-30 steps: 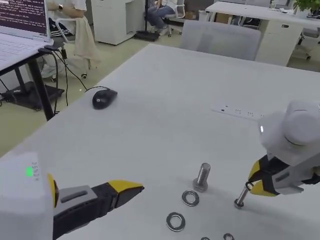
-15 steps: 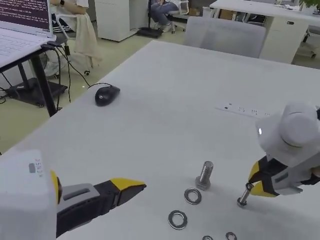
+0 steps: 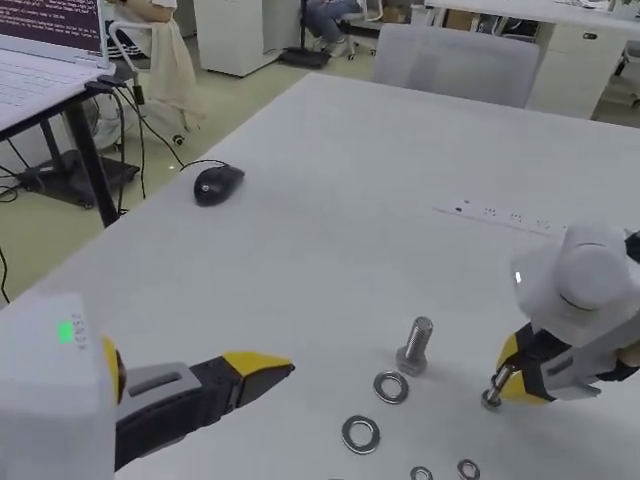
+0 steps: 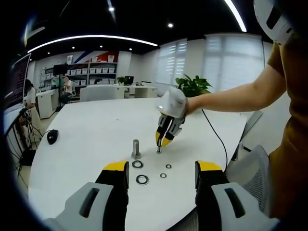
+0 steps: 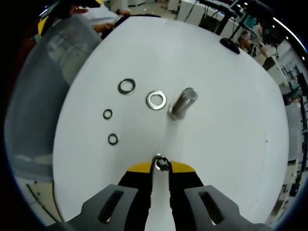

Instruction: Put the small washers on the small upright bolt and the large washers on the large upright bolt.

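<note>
1. Yellow-tipped right gripper (image 3: 500,383) sits at the lower right of the head view. Its fingers are drawn close together, pinched on a small washer (image 5: 162,163) held right at the top of the small upright bolt (image 4: 158,150).
2. The large upright bolt (image 3: 415,345) stands on the white table (image 3: 330,220), low in the frame and just left of that gripper.
3. One large washer (image 3: 390,387) lies flat just beside the large bolt's base. A second large washer (image 3: 360,434) lies below and left of it.
4. Two small washers (image 3: 421,473) (image 3: 467,467) lie flat at the bottom edge, apart from both bolts.
5. The left gripper (image 3: 262,370) reaches in from the lower left. In the left gripper view its fingers stand wide apart, holding nothing.
6. A black mouse (image 3: 217,184) rests at the upper left, and a white power strip (image 3: 500,215) lies right of centre.
</note>
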Motion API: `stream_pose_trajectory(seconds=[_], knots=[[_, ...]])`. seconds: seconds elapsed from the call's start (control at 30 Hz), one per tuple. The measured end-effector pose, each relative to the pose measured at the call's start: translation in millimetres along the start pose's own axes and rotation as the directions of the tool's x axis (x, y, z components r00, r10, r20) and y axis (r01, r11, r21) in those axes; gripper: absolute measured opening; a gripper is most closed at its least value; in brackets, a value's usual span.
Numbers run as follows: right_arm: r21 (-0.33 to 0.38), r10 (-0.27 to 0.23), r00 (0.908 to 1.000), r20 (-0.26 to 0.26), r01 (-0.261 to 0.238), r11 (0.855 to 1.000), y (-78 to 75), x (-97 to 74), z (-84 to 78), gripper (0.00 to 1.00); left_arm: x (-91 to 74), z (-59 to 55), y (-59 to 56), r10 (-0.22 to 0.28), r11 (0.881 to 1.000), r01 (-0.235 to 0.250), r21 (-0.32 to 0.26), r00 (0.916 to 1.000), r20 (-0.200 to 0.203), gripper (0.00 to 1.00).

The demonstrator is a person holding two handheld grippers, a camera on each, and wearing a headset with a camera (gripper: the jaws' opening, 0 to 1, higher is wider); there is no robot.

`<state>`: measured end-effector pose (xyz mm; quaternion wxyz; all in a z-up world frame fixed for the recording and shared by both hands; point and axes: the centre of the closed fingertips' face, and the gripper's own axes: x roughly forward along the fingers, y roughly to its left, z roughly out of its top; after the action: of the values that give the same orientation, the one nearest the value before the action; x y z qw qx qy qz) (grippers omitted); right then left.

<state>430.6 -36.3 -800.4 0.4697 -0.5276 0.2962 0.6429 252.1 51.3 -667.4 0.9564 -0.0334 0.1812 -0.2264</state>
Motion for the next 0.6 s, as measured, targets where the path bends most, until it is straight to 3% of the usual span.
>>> stream_pose_trajectory(seconds=[0.37, 0.6], knots=[[-0.002, 0.01, 0.9999, -0.008, -0.01, 1.0, 0.7, 14.2, -9.6, 0.13, 4.2, -4.0, 1.7, -0.003, 1.0, 0.003, -0.013, 0.9999, -0.012, 0.54], [0.022, -0.013, 0.9999, -0.002, 0.013, 1.0, -1.2, 6.8, -15.1, 0.16, 4.0, -1.5, -0.1, -0.004, 1.0, 0.004, -0.005, 0.9999, -0.012, 0.54]])
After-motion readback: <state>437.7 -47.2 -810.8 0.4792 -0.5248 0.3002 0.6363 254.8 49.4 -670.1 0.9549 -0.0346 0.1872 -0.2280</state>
